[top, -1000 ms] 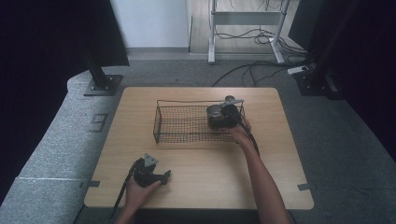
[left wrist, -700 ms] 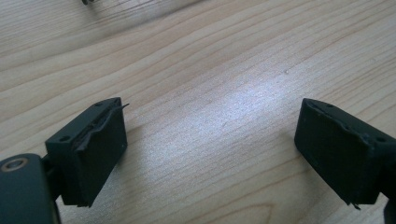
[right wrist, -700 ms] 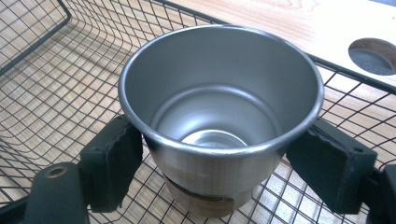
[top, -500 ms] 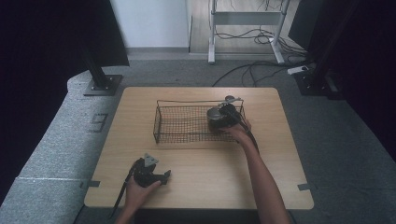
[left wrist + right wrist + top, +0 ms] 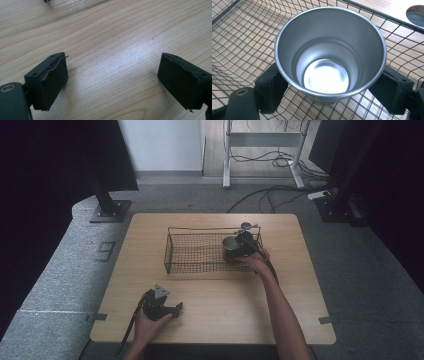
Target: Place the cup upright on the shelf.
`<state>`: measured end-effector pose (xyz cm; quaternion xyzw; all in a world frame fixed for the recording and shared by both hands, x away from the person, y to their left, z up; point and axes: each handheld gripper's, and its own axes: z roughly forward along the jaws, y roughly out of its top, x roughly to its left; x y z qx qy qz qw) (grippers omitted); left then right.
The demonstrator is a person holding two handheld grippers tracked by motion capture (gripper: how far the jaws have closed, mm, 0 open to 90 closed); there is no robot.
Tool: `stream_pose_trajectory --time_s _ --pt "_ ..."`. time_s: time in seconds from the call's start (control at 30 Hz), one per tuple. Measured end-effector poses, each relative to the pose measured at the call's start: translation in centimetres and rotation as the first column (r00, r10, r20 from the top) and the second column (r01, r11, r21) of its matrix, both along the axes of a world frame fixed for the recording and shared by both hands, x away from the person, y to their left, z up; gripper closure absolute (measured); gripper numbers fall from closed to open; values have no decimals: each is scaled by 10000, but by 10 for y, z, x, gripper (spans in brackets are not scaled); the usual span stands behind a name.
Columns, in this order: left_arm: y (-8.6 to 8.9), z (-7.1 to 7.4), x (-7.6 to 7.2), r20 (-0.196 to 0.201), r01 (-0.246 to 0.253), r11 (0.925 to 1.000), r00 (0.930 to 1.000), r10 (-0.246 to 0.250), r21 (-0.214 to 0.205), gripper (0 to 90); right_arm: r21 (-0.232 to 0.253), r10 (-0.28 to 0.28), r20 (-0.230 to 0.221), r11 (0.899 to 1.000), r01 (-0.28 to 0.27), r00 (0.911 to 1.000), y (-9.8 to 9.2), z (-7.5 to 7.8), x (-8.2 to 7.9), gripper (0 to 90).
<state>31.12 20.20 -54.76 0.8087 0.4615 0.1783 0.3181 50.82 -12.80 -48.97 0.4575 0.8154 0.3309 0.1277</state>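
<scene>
The right claw (image 5: 329, 82) pinches the shiny round steel cup (image 5: 329, 52) inside the black wire basket (image 5: 200, 252) near the tabletop's far edge — next likely letting go; left claw (image 5: 115, 82) spread.

the high view is evenly and softly lit from above, so the worktop (image 5: 210, 310) reads pale and clear while both side margins fall into near-black, and the whole frame is a little soft with slight bending at the edges. in the left gripper view a broad milky sheen lies on the wood between the jaws, each of which throws a short soft shadow, and the grain stays sharp. in the right gripper view the metal cup (image 5: 329, 50) has a blown-out white glare on its floor, and the wire basket (image 5: 242, 30) bows strongly towards the corners.
</scene>
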Motion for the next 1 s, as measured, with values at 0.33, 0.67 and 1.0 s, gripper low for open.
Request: stream_pose_trajectory --time_s 0.33,0.67,1.0 --pt "0 0 0 -3 8 10000 10000 -8 0 91 -231 86 -117 9997 -89 9999 0 1 -2 186" --pt "0 0 0 -4 13 10000 10000 -13 3 90 -121 128 23 9998 -128 9999 1 2 -6 158" --pt "0 0 0 -5 15 10000 10000 -15 6 91 286 -98 354 9996 88 9993 -2 8 -11 123"
